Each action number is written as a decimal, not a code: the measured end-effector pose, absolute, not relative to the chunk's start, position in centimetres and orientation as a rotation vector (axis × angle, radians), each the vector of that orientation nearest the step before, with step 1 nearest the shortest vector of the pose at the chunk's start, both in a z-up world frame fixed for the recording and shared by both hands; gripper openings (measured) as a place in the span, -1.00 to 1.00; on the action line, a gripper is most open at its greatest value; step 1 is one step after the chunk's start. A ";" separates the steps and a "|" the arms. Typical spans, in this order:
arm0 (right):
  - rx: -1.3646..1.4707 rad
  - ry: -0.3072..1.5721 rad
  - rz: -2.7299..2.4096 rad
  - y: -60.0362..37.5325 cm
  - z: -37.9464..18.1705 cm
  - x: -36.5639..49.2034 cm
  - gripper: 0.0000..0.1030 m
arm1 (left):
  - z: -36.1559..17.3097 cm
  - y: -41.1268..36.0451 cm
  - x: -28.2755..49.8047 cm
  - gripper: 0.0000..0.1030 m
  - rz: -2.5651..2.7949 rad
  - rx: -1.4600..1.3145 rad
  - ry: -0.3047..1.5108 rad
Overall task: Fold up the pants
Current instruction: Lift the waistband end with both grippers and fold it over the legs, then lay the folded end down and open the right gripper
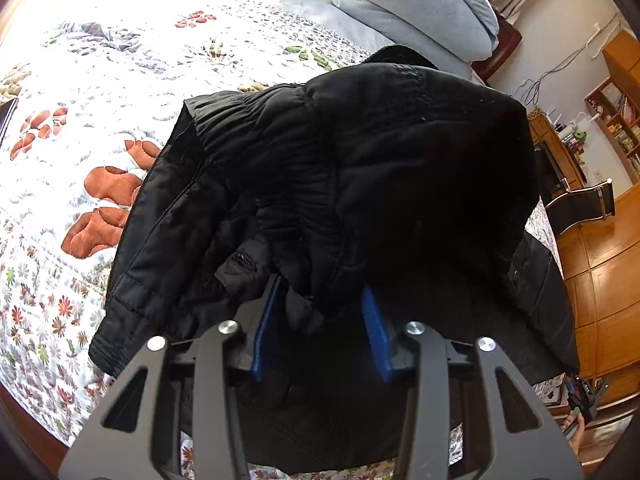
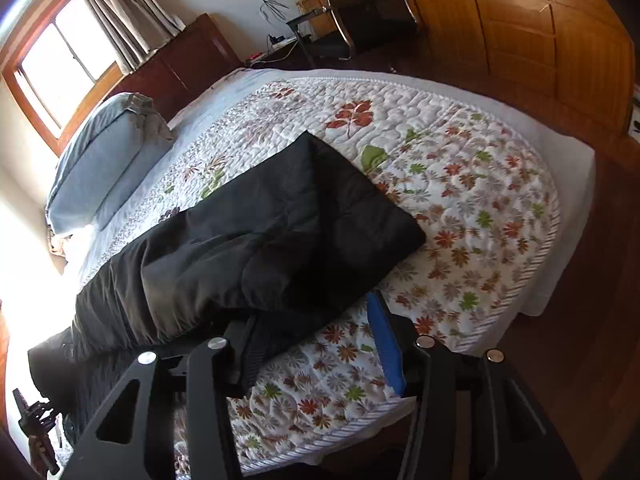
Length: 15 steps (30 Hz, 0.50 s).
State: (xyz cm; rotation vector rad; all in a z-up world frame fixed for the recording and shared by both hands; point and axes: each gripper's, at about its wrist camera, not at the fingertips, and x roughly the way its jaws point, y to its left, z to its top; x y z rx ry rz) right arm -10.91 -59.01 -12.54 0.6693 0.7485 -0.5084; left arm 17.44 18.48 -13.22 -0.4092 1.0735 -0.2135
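Note:
Black padded pants (image 1: 340,184) hang bunched in front of my left gripper (image 1: 320,320); their elastic waistband faces up, and fabric sits between the blue pads (image 1: 374,328), which close on it. In the right wrist view the same pants (image 2: 260,240) lie across the floral quilt, folded over, one end toward the pillow side. My right gripper (image 2: 312,336) is open; the blue right pad (image 2: 386,344) stands clear over the quilt, and the left finger touches the pants' near edge.
A floral quilt (image 2: 460,208) covers the bed. A blue-grey pillow (image 2: 104,160) lies at the head, below a window. Wooden wardrobe doors (image 2: 520,28), a chair (image 1: 580,200) and a desk stand beyond the bed.

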 end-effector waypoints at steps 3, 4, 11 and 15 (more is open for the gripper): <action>0.504 0.689 -0.494 -55.2 -8.2 -10.1 0.08 | -12.8 18.6 15.8 0.23 -0.184 -0.379 1.052; 0.447 0.673 -0.456 -53.4 -6.7 -8.8 0.18 | -12.7 18.6 15.2 0.29 -0.183 -0.372 1.048; 0.149 0.614 0.207 -31.4 -2.3 6.3 0.53 | -10.6 17.3 11.1 0.76 -0.117 -0.239 0.941; -0.094 0.594 0.412 -17.0 -3.4 14.9 0.71 | -10.0 16.5 9.2 0.76 -0.136 -0.241 0.904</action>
